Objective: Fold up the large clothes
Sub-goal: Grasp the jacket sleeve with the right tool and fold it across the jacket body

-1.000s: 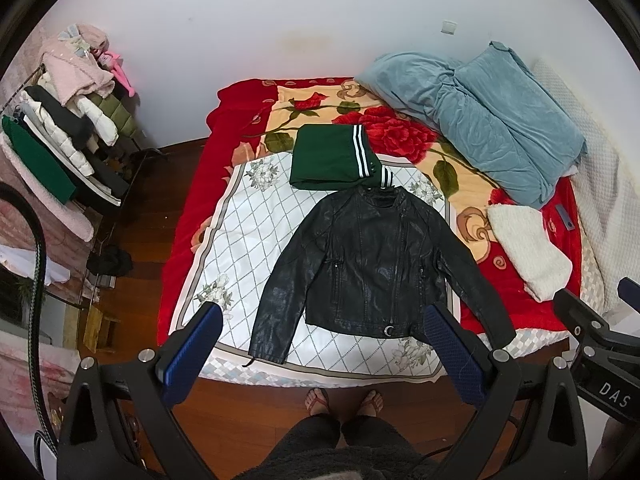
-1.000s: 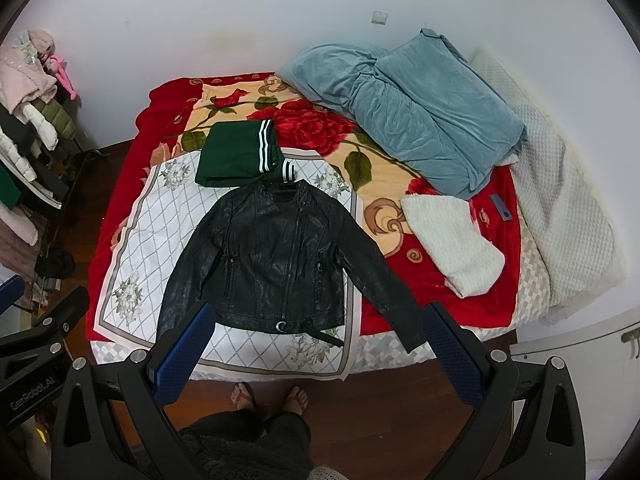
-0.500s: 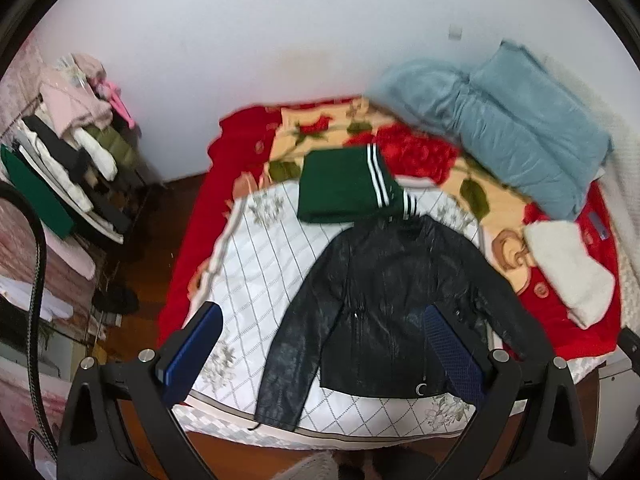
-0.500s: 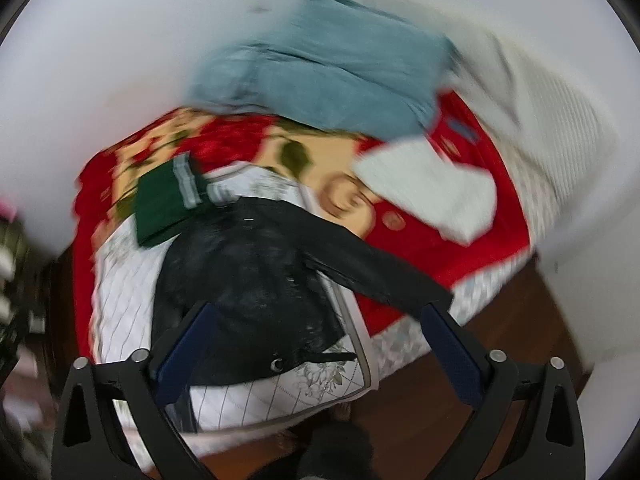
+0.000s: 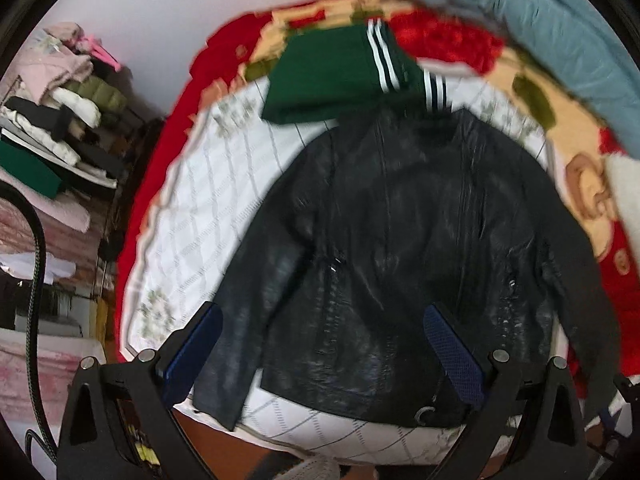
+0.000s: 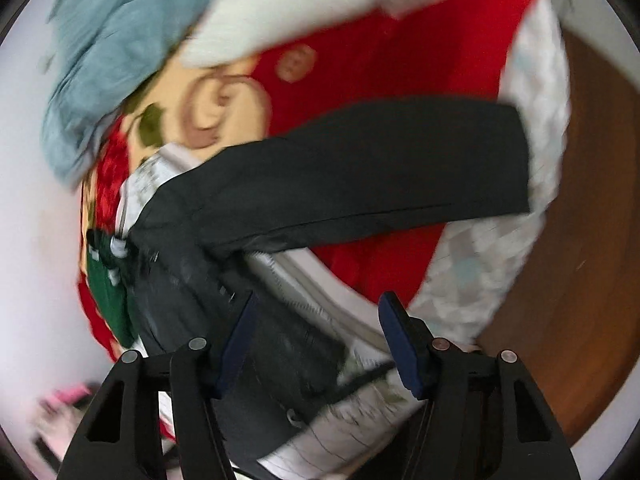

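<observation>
A black leather jacket [image 5: 400, 248] lies spread front-up on the white diamond-patterned quilt [image 5: 208, 208] on the bed. My left gripper [image 5: 324, 344] is open and empty, hovering over the jacket's lower hem and left sleeve. In the right wrist view the jacket's right sleeve [image 6: 380, 168] stretches out over the red blanket toward the bed's edge. My right gripper [image 6: 320, 340] is open and empty, above the jacket's side near the armpit. Both views are motion-blurred.
A folded green garment with white stripes [image 5: 336, 68] lies just past the jacket's collar. Blue bedding [image 5: 560, 32] and a white folded cloth [image 6: 304, 12] sit on the red floral blanket [image 6: 400, 52]. A rack of clothes [image 5: 60, 120] stands left. Wooden floor [image 6: 580, 240] borders the bed.
Both grippers have moved down and in toward the bed. The left now hangs over the jacket's hem; the right has swung over to the right sleeve side.
</observation>
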### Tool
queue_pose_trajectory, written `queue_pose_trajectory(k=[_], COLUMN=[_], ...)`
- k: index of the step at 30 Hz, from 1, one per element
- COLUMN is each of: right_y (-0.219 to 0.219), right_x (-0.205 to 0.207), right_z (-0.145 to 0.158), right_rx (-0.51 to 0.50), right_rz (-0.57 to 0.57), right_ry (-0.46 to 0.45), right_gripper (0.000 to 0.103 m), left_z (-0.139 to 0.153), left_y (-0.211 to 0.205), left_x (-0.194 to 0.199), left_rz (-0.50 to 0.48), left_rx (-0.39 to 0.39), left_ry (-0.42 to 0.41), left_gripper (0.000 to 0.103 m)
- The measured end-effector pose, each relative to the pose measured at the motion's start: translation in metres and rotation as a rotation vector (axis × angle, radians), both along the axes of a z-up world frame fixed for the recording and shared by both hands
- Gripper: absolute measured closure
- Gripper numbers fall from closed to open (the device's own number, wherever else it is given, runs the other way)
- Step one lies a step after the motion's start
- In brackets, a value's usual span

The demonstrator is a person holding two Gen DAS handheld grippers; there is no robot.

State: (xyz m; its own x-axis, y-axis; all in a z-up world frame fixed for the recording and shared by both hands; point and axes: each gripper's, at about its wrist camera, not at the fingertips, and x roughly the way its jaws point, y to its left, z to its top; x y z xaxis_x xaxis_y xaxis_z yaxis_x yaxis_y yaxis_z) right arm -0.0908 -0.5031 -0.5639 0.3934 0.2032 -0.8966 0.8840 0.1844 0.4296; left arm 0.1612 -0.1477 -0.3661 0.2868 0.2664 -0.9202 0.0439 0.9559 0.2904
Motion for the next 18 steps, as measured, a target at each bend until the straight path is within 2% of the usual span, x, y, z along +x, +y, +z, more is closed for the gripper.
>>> queue_pose_trajectory(k=[2, 5, 7, 8, 10, 11, 14, 16, 18], right_y=[-0.013, -0.025, -0.034, -0.036, -0.044, -0.047, -0.053, -0.059, -0.066], right_x=[-0.002, -0.012, -0.02, -0.022, -0.029, -0.029, -0.02, -0.017, -0.013], right_z=[-0.052, -0.102, -0.12, -0.122, -0.112, -0.104, -0.101, -0.114, -0.128], right_rx=[0.082, 0.134, 0.137, 0.127, 0.04, 0.002, -0.035, -0.026, -0.013], right_rz=[-0.082, -0.202, -0.299, -0.326, -0.407, -0.418, -0.407, -0.402, -0.429], right_ry=[-0.007, -0.029, -0.076, -0.09, -0.144, -0.159, -0.142, -0.114, -0.136], right_gripper=[0.038, 0.038, 0.038, 0.039, 0.05, 0.052, 0.052, 0.048, 0.043], left_z=[-0.028, -0.07, -0.094, -0.1, -0.113, -0.118, -0.129, -0.137, -0.145], left_y=[-0.006, -0.017, -0.021, -0.023, -0.027, -0.03, -0.034, -0.039, -0.043], left_x=[0.008, 0.017, 0.021, 0.023, 0.025, 0.027, 0.031, 0.033, 0.034], left_rz=[0.013, 0.027, 0.021, 0.018, 0.007, -0.001, -0.008, -0.009, -0.016], left_rx=[0.004, 0.01, 0.024, 0.028, 0.036, 0.041, 0.044, 0.037, 0.033], left_ry=[0.035, 0.084, 0.106, 0.112, 0.118, 0.116, 0.115, 0.129, 0.134], left_gripper=[0.0, 0.0, 0.0, 0.0, 0.0, 0.0, 0.0, 0.0, 0.0])
